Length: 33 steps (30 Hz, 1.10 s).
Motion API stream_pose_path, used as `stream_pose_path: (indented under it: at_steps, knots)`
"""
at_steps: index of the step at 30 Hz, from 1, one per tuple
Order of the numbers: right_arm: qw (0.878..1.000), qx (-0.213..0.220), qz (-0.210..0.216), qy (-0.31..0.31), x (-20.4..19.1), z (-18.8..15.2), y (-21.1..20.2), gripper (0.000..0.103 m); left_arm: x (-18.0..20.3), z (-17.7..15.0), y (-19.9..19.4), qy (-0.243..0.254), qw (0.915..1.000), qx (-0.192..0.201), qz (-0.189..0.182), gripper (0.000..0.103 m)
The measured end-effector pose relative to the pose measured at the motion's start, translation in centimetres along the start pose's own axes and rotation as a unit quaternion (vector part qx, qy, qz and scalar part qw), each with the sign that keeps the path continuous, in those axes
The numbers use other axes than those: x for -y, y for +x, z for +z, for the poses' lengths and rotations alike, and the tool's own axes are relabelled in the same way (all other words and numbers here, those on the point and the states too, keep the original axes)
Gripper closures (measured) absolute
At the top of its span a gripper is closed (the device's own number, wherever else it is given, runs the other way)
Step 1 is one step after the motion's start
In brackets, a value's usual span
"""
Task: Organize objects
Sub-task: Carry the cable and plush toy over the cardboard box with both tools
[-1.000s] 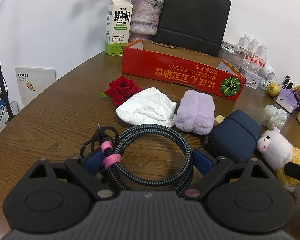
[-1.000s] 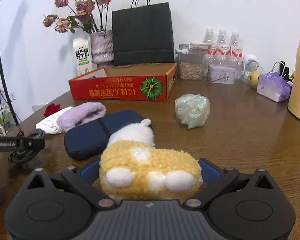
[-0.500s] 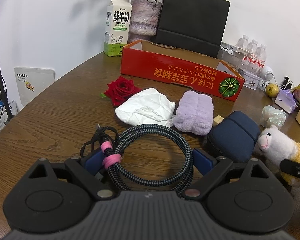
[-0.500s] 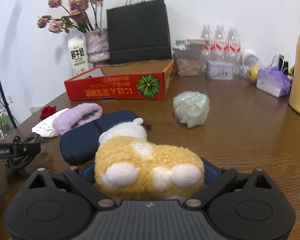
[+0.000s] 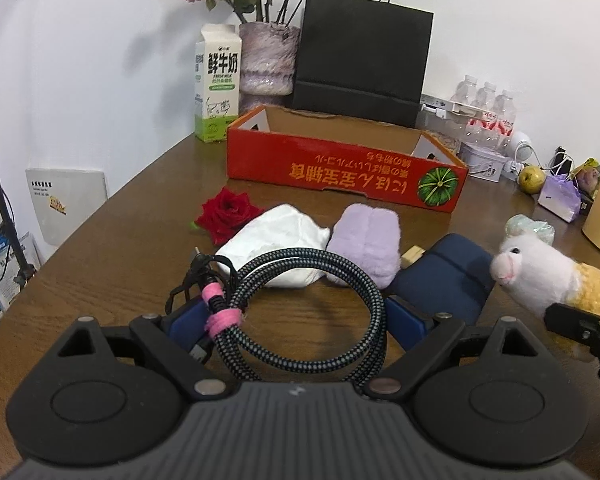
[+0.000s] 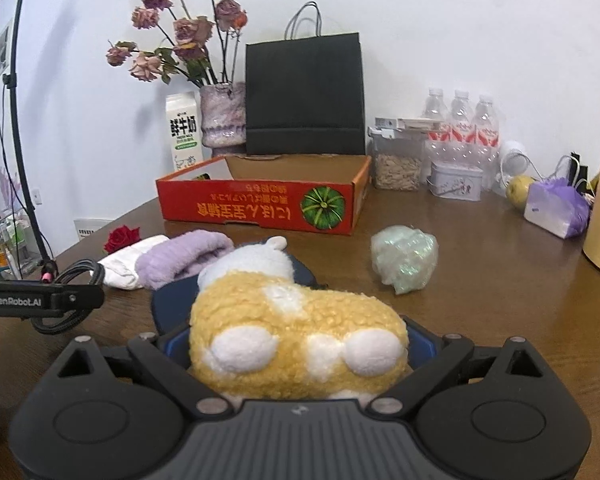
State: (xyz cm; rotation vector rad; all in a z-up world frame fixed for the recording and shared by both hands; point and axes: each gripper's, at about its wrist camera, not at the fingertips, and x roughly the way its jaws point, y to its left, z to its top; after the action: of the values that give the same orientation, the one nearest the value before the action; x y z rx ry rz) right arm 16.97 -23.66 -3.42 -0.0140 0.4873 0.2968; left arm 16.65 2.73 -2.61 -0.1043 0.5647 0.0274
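Note:
My left gripper (image 5: 296,320) is shut on a coiled braided cable (image 5: 312,312) with a pink tie and holds it above the table. My right gripper (image 6: 300,352) is shut on a yellow-and-white plush alpaca (image 6: 296,328), lifted over the dark blue case (image 6: 168,308). The alpaca also shows in the left wrist view (image 5: 548,272). On the table lie a red rose (image 5: 228,212), a white cloth (image 5: 276,240), a purple fluffy item (image 5: 366,240) and the blue case (image 5: 444,272). An open red cardboard box (image 5: 340,168) stands behind them.
A milk carton (image 5: 216,88), a vase of dried flowers (image 5: 266,60) and a black paper bag (image 5: 360,56) stand at the back. An iridescent wrapped ball (image 6: 404,258), water bottles (image 6: 460,128), a jar, a tin, a pear and a purple bag sit to the right.
Both grippers have risen with their loads. The cable and the alpaca are now off the table, and the views look down more into the red box.

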Motion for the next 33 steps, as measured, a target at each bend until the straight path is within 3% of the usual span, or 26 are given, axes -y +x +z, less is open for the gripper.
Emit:
stream_pose_path:
  at_steps: [16, 33]
  knots:
    - [0.999, 0.024, 0.019, -0.027, -2.2, 3.5, 2.1, 0.005, 1.3, 3.6, 0.3, 0.016, 0.9996, 0.011, -0.02, 0.009]
    - [0.998, 0.043, 0.01, -0.041, -3.1, 7.0, 5.5, 0.005, 1.8, 7.9, 3.0, 0.011, 0.9991, 0.028, -0.029, 0.008]
